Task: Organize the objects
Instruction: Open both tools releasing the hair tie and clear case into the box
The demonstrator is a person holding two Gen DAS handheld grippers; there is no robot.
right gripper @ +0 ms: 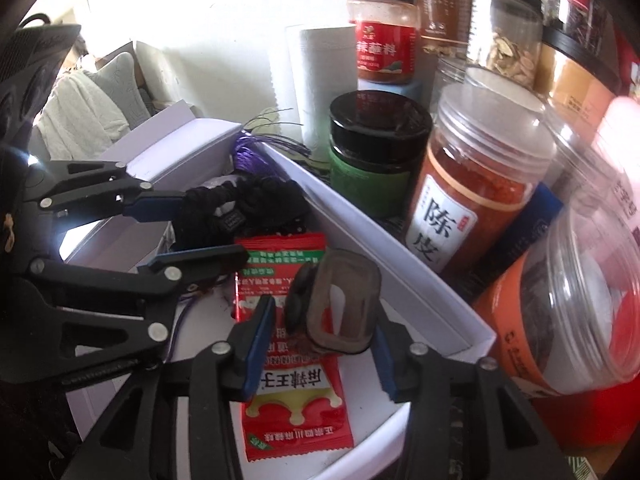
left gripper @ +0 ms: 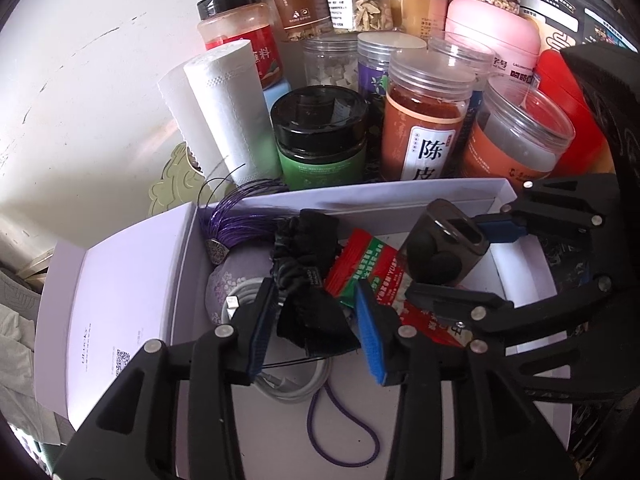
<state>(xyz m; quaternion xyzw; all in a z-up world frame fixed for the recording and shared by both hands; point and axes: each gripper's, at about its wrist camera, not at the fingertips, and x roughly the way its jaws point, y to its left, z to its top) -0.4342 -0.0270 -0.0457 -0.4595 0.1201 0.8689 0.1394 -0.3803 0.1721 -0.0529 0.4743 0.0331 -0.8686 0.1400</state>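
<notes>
An open white box holds the small items. A black fabric piece lies between the blue pads of my left gripper, whose jaws stand apart and loose around it. A dark grey rounded case rests on a red snack packet. My right gripper straddles the case, with a gap showing at its left pad. A purple tassel, a lavender pouch and a white cable coil also lie in the box.
Several jars crowd behind the box: a green one with a black lid and an orange-filled one. A paper towel roll stands at the left. The box lid leans open on the left.
</notes>
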